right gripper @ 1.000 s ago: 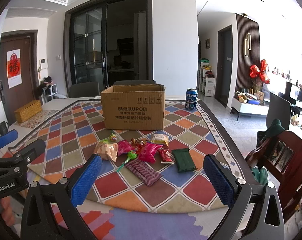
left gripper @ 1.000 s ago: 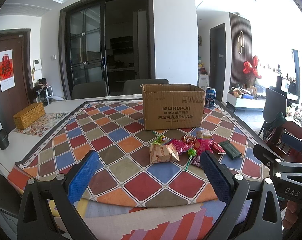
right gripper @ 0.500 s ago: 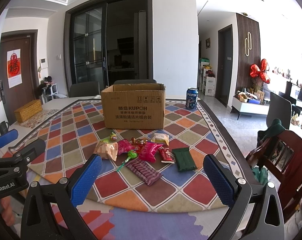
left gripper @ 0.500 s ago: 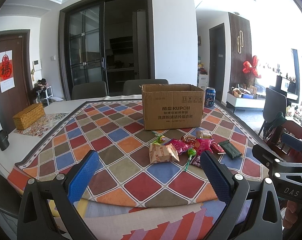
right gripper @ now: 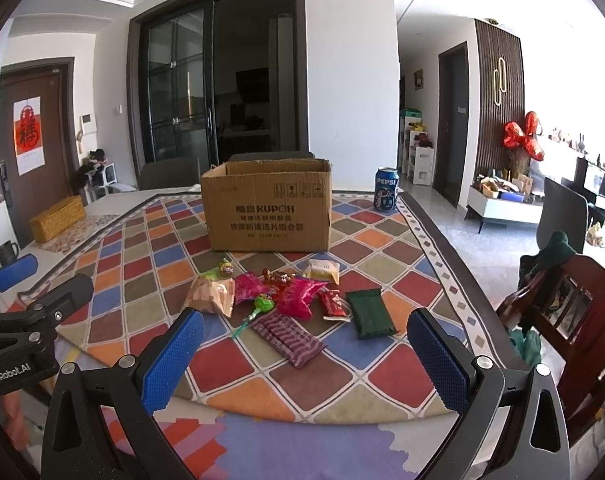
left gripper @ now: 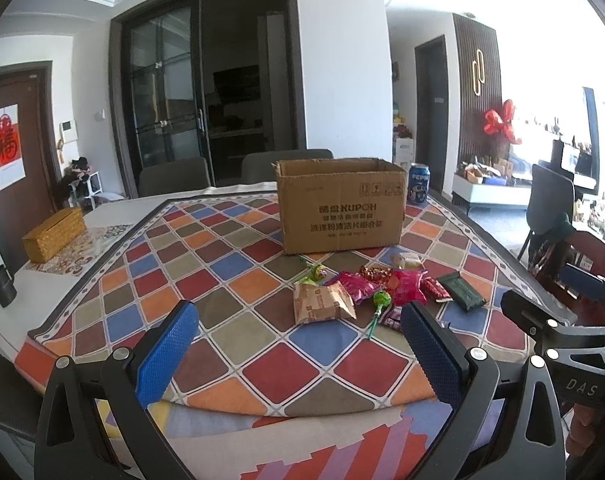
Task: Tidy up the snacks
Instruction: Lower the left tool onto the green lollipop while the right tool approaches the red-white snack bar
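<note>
An open cardboard box (left gripper: 340, 204) (right gripper: 267, 205) stands on the patterned tablecloth. In front of it lies a heap of snacks: a tan packet (left gripper: 322, 303) (right gripper: 212, 295), pink packets (right gripper: 300, 297), a green lollipop (left gripper: 381, 301) (right gripper: 262, 306), a purple striped packet (right gripper: 288, 338), a red bar (right gripper: 332, 304), a dark green packet (left gripper: 460, 297) (right gripper: 371, 313) and a pale packet (right gripper: 322, 270). My left gripper (left gripper: 298, 346) hovers open near the table's front edge, short of the heap. My right gripper (right gripper: 304, 354) is open too, just before the purple packet. Both hold nothing.
A Pepsi can (right gripper: 386, 195) stands right of the box. A woven box (left gripper: 54, 234) and a dark cup (left gripper: 0, 291) sit at the table's left. A wooden chair (right gripper: 558, 312) with clothes stands off the right edge. Grey chairs (left gripper: 174, 176) stand behind the table.
</note>
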`<state>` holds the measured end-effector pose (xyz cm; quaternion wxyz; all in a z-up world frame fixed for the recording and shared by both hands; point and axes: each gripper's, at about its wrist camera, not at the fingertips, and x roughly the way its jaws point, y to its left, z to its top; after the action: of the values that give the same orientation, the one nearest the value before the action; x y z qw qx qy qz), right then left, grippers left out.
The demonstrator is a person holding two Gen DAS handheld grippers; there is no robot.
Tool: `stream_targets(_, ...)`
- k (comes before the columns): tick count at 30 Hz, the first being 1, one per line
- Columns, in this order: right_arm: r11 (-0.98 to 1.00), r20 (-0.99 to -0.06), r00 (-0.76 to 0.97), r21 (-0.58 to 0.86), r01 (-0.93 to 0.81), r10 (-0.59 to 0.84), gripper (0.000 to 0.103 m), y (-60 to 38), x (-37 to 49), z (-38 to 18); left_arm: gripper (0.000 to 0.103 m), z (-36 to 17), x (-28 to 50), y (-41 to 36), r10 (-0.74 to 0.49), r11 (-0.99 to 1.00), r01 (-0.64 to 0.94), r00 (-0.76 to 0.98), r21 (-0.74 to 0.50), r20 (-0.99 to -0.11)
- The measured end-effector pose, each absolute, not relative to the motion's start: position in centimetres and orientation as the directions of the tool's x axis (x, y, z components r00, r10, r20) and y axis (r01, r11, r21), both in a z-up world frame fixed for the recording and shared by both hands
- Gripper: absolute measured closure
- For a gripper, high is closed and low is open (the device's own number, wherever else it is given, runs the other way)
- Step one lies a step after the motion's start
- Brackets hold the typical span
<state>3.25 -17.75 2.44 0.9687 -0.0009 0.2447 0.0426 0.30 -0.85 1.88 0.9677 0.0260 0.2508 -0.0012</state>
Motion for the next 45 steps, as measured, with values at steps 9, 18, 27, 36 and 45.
stream_targets(9, 0.994, -0.523, 0.846, 0.072, -0.077, 0.103, 0.001, -19.5, 5.7, 1.0, 0.007, 0.2, 3.5, -3.2, 0.0, 0.989, 0.076, 0.853, 0.125, -0.522)
stream_targets(18, 0.994, -0.57, 0.815, 0.092, -0.06, 0.102, 0.006, -21.3, 9.3, -0.4, 0.019, -1.1, 7.9, -5.8, -0.071, 0.975, 0.175, 0.825, 0.135, -0.56)
stream_targets(27, 0.992, -0.626, 0.77, 0.091, -0.086, 0.124, 0.02, -21.7, 13.7, -2.2, 0.043, -4.5, 12.2, -7.9, -0.142, 0.955, 0.274, 0.759, 0.114, -0.635)
stream_targets(36, 0.987, -0.681, 0.715, 0.091, -0.129, 0.156, 0.037, -21.4, 17.3, -4.6, 0.059, -7.5, 15.4, -9.1, -0.169, 0.937, 0.334, 0.691, 0.103, -0.702)
stream_targets(45, 0.984, -0.723, 0.668, 0.115, -0.136, 0.177, 0.051, -21.5, 20.5, -6.6, 0.068, -10.0, 18.1, -9.9, -0.192, 0.925, 0.372, 0.63, 0.076, -0.752)
